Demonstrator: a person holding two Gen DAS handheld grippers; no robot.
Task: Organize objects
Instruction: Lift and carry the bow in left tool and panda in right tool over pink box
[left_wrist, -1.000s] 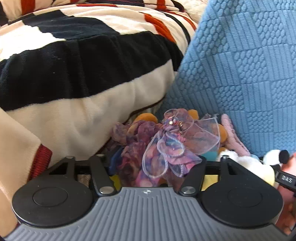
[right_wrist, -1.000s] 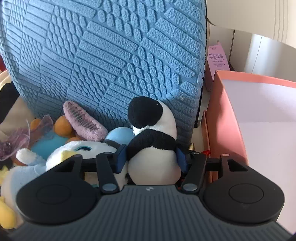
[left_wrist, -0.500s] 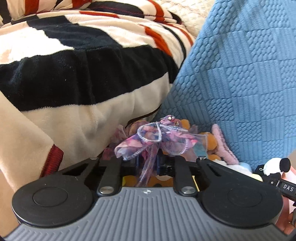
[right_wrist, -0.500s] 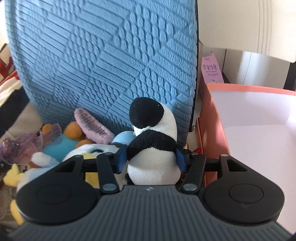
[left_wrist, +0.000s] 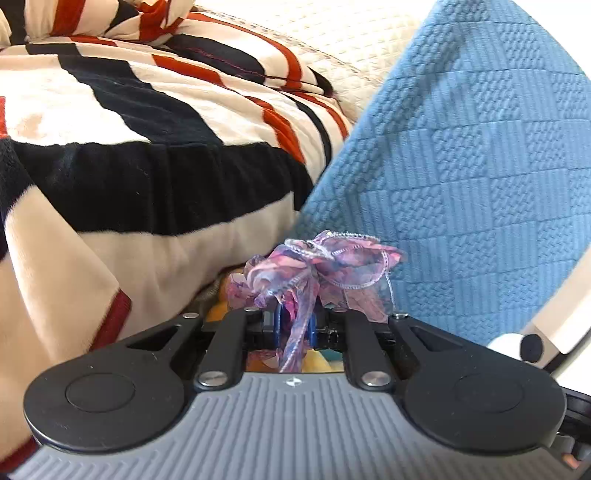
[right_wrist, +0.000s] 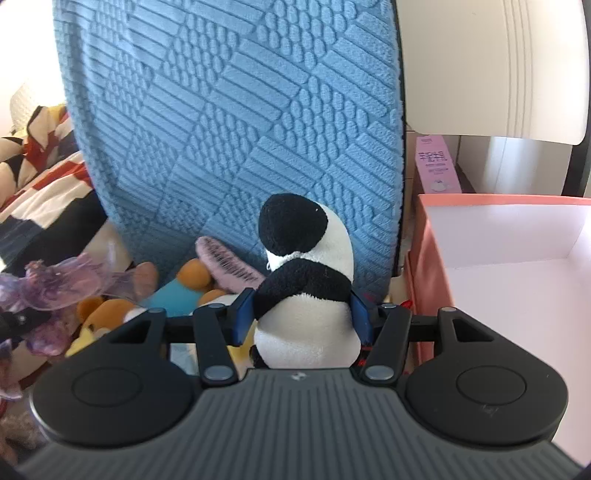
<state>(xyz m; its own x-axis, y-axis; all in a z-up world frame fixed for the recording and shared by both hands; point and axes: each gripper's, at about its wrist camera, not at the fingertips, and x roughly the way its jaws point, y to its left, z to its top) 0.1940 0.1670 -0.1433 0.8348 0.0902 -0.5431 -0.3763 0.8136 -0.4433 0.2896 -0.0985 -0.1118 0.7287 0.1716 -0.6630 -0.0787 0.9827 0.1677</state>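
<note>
My left gripper (left_wrist: 294, 326) is shut on a purple and pink sheer ribbon bow (left_wrist: 321, 266) and holds it lifted in front of the blue pillow (left_wrist: 461, 184). The bow also shows at the left of the right wrist view (right_wrist: 55, 288). My right gripper (right_wrist: 301, 317) is shut on a black and white plush panda (right_wrist: 306, 280), held upright above a pile of small plush toys (right_wrist: 184, 291). An open pink box (right_wrist: 517, 273) with a white inside stands just right of the panda.
A striped black, cream and red blanket (left_wrist: 129, 147) lies left of the pillow. A pink comb-like hair clip (right_wrist: 225, 266) leans on the pillow (right_wrist: 240, 129). A pink carton (right_wrist: 436, 166) stands behind the box. A white panel (right_wrist: 498, 66) is at the upper right.
My left gripper closed on the bow and lifted it off the toy pile. My right gripper rose and moved right with the panda, bringing more of the pink box into view.
</note>
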